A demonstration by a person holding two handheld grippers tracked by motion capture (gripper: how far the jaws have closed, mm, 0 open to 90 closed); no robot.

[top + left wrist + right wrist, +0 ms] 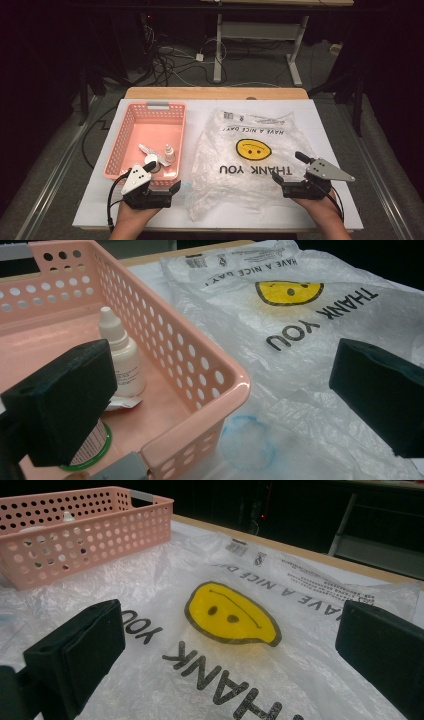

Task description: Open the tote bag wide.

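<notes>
- Bag [250, 160] lies flat on the worktop [330, 130] in the high view, between the left gripper [167, 180] and the right gripper [287, 167]; its near edge lies closest to both.
- Left gripper view: jaws wide open, empty, straddling the basket [200, 385] corner; bag to their right.
- Right gripper view: jaws agape, empty, bag [225, 630] straight ahead beneath them.

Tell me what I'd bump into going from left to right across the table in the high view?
Pink perforated plastic basket → small white dropper bottle inside it → crinkly clear plastic bag → its yellow smiley face.
</notes>
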